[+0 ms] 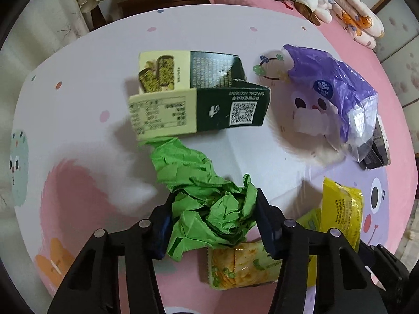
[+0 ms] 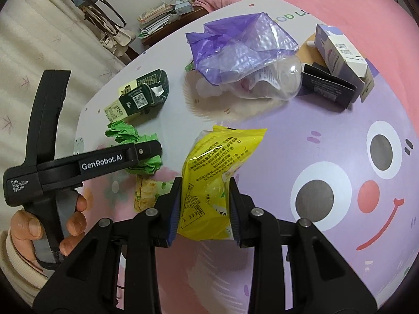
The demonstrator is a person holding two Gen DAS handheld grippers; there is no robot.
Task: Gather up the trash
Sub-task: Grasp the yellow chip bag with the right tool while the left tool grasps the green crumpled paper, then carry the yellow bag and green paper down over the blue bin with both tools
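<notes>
Over the cartoon-print desk (image 2: 301, 141), the right tool (image 2: 205, 209) is clamped on a yellow wrapper (image 2: 212, 172); at nine o'clock the left tool (image 1: 213, 216) pinches crumpled green paper (image 1: 199, 193), seemingly touching a green carton (image 1: 201, 96) beyond.

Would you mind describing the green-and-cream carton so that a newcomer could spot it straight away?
Start at the cartoon-printed mat covering the bed. Toward its far side, left of the purple plastic bag, lies the torn-open carton. Unlike the plain crumpled green paper next to it, it is a printed box, dark green and cream, with a white QR code on one panel.
</notes>
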